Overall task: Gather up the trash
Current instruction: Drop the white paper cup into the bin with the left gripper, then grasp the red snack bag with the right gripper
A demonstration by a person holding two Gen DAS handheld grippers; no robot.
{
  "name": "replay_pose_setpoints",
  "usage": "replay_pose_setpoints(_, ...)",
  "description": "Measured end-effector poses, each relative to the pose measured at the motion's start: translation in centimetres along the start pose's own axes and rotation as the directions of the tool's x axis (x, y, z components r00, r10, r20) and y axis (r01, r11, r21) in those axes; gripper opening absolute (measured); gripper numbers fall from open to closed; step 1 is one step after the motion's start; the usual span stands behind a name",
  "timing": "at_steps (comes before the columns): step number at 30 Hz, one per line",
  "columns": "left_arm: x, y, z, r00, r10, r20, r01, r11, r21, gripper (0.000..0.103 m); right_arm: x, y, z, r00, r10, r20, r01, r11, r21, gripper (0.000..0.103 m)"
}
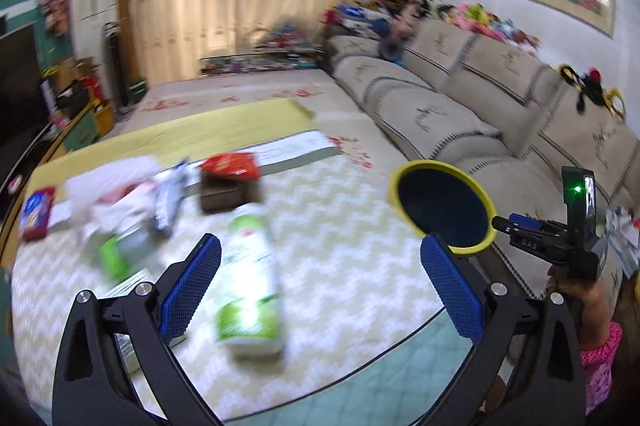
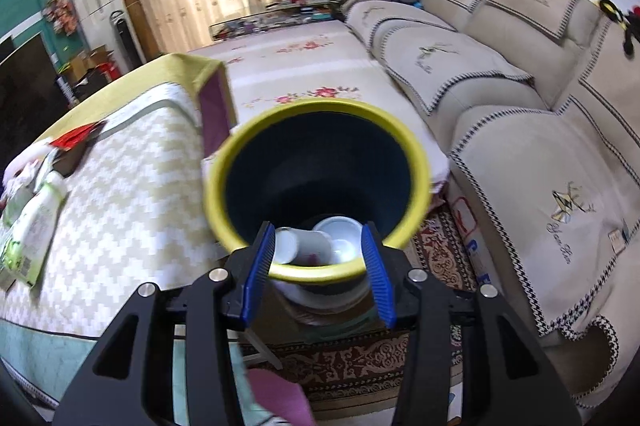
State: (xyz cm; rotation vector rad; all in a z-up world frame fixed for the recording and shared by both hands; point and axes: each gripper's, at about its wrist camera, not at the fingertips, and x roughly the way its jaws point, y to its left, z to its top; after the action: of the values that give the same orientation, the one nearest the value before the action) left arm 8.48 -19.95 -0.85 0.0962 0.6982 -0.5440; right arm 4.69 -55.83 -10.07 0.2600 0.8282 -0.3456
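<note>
My left gripper hangs wide open above the table, nothing between its pads. Below it on the cloth lies a blurred green-and-white pack. Further back are a red snack bag on a brown box, white paper and a blue-white wrapper. A yellow-rimmed dark bin stands off the table's right edge with white cups inside. My right gripper reaches over its near rim, its pads apart and pressing on nothing I can see. The bin and the right gripper also show in the left wrist view.
A long beige sofa runs along the right, with a patterned rug between it and the table. A hand in a pink sleeve holds the right gripper. A red-and-blue pack lies at the table's left edge.
</note>
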Motion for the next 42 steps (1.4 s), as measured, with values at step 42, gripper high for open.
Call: replay_pose_setpoints(42,-6.0,15.2,-8.1,0.977,0.204,-0.057,-0.212,0.945,-0.250,0.098,8.0,35.6,7.3,0.956,0.284,-0.078,-0.284,0.820,-0.496,0.034)
